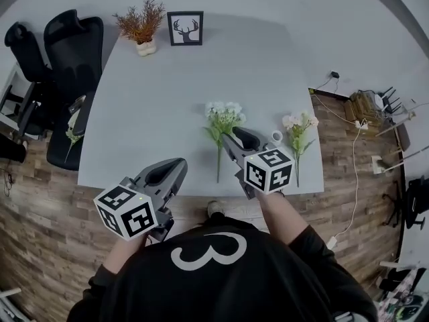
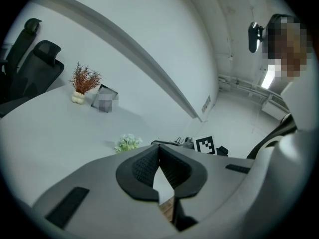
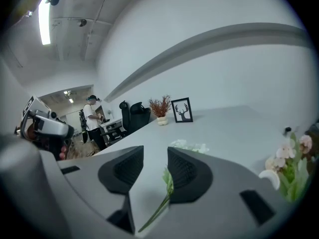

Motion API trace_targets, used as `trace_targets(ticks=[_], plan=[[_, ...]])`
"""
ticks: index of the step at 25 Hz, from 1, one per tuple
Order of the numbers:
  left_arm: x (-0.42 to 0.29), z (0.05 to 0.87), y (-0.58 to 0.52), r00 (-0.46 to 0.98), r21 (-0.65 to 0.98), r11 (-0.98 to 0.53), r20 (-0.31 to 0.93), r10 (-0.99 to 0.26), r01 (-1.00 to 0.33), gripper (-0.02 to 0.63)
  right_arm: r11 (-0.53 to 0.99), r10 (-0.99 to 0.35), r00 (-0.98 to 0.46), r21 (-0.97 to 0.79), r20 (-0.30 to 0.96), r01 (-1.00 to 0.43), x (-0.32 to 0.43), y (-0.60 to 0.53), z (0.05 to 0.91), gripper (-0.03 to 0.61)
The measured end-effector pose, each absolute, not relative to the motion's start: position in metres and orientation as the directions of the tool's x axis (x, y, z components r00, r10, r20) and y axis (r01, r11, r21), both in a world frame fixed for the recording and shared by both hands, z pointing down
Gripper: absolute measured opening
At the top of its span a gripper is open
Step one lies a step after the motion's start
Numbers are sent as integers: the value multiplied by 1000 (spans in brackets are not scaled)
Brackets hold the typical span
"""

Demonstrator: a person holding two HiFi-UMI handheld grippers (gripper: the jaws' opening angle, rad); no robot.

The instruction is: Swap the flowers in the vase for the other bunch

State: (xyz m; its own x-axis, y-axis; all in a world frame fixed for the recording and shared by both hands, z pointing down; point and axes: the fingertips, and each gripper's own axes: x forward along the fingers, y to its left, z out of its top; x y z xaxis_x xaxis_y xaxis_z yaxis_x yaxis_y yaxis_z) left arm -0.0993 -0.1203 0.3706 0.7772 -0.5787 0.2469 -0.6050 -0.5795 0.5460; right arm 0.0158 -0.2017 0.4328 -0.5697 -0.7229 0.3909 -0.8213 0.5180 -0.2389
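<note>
Closest below me is my black top (image 1: 221, 274). Just past it the left tongs (image 2: 159, 147) hang at the near edge of the desk (image 1: 167, 92), pads pressed together with nothing in them.

The right tongs (image 3: 155, 153) are out over the desk by the middle of its near edge, and they are spread. The green stem (image 3: 155, 210) of the white bunch (image 1: 223, 116) lies between the pads, closer to the right-hand one. Neither pad seems to press it, so I count it as not gripped. That bunch lies flat, heads toward the far edge and stem end pointing at the near edge.

The pink bunch (image 1: 299, 125) lies the same way, close to the right edge. The small white vase (image 1: 276, 137) stands between the 2 bunches, just beside the pink heads. From above, its mouth looks empty.

So I judge the vase already cleared and the step in hand to be the grab on the white bunch. I cannot tell from here which of the 2 bunches came out of the vase.

Next I would close the pads on the stem gently, firm enough to hold but not to crush it. Then I would lift the bunch, tip it upright and steer the stem end into that narrow mouth. The vase looks light, so a nudge from the stem or the tongs could knock it over. My left tongs are free to steady it.
</note>
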Motion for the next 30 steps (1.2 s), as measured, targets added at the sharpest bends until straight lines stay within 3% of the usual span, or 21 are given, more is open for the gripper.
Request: trace_targets(ticks=[5,10,30], plan=[[-113,390,-142,742,567,-518,284,-608,-641,12,441,-720,-502,-243,479,-864,20,-236,466,232],[-120,404,-154,723,580,-481,308,-618,-658,11,388,-683,-472,-271,557,-881,26,-260,499,268],[-160,438,-161,619,631,-310,354,-701,-711,11,324,-590,-393,-239,705,-915,20,-292,581,272]])
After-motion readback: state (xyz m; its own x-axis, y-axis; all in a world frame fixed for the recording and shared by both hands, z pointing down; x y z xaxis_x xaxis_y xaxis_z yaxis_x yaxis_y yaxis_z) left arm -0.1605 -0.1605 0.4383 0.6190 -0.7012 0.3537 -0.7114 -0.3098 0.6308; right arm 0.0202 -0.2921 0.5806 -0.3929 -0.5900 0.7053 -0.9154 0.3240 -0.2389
